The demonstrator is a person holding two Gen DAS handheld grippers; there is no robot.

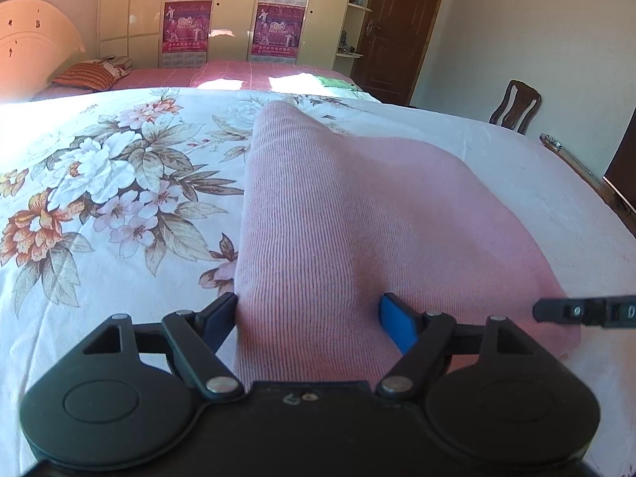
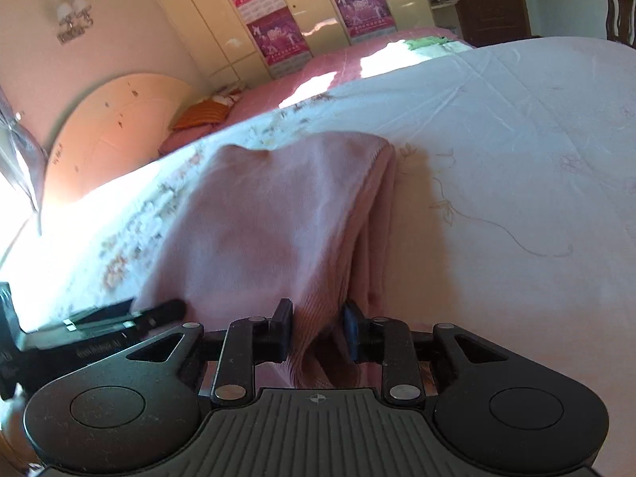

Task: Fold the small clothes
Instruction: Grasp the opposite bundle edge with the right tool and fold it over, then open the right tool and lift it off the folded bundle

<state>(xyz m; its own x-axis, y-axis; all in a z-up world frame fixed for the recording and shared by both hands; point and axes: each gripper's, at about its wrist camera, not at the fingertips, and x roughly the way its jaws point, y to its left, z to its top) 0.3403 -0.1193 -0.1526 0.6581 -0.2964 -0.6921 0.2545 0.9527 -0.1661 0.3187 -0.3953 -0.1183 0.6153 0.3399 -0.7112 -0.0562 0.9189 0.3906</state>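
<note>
A pink ribbed knit garment (image 1: 342, 206) lies on the floral bedsheet (image 1: 99, 183), its near end raised toward me in a ridge. My left gripper (image 1: 308, 312) stands wide, and a thick fold of the garment fills the gap from one pad to the other. More fabric spreads out to the right behind the blue pad (image 1: 397, 326). In the right wrist view the garment (image 2: 270, 214) shows several stacked layers along its right edge. My right gripper (image 2: 318, 324) is narrowly shut on a bunched ribbed edge. The left gripper's finger (image 2: 167, 310) shows at the garment's left side.
A white sheet area (image 2: 516, 159) stretches right of the garment. Behind it is a second bed with a pink cover (image 1: 238, 73) and a striped pillow (image 1: 85, 75). A wooden chair (image 1: 514, 105) and a dark door (image 1: 401, 28) stand at the back right.
</note>
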